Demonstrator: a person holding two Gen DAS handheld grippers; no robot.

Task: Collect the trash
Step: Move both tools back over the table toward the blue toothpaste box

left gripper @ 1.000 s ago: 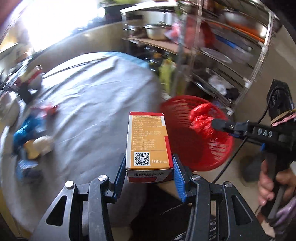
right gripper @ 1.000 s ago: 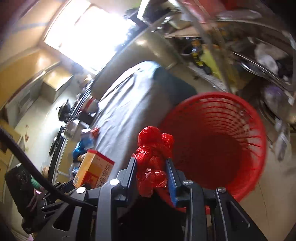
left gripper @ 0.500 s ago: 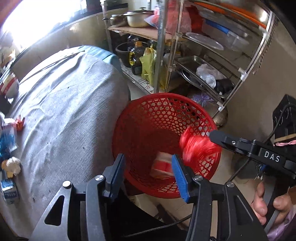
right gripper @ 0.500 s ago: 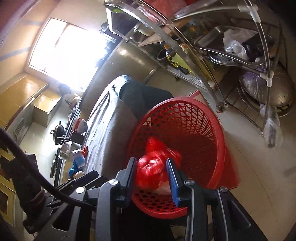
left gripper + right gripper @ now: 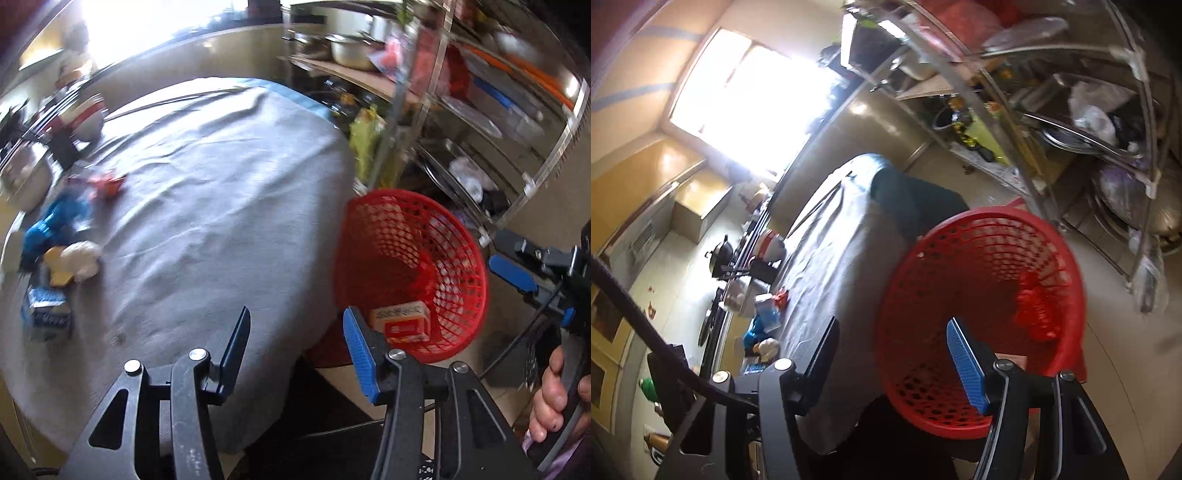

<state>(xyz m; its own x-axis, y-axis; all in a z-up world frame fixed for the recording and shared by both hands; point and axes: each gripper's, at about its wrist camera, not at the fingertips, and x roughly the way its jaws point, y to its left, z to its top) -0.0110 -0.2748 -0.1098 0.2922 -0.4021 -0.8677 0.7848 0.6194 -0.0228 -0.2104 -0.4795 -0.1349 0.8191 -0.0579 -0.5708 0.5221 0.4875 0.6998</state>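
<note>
A red mesh basket (image 5: 454, 236) stands on the floor beside the grey-clothed table (image 5: 207, 206); it also shows in the right wrist view (image 5: 964, 424). An orange and red box (image 5: 400, 321) lies in its bottom, and a crumpled red bag (image 5: 1034, 306) lies against its inner wall. My left gripper (image 5: 295, 332) is open and empty over the table's near edge. My right gripper (image 5: 894, 347) is open and empty above the basket's near rim; its blue pad shows in the left wrist view (image 5: 511, 275). More trash lies at the table's left: a blue wrapper (image 5: 55, 225), a white lump (image 5: 83, 258), a small carton (image 5: 48, 319), a red scrap (image 5: 109, 182).
A metal shelf rack (image 5: 480, 110) with pots, trays and bags stands behind the basket. Bowls and kitchenware (image 5: 26, 177) crowd the table's far left. A bright window (image 5: 750, 99) is at the back.
Both grippers opened. The box and the red bag dropped into the basket. Both grippers have swung back toward the table.
</note>
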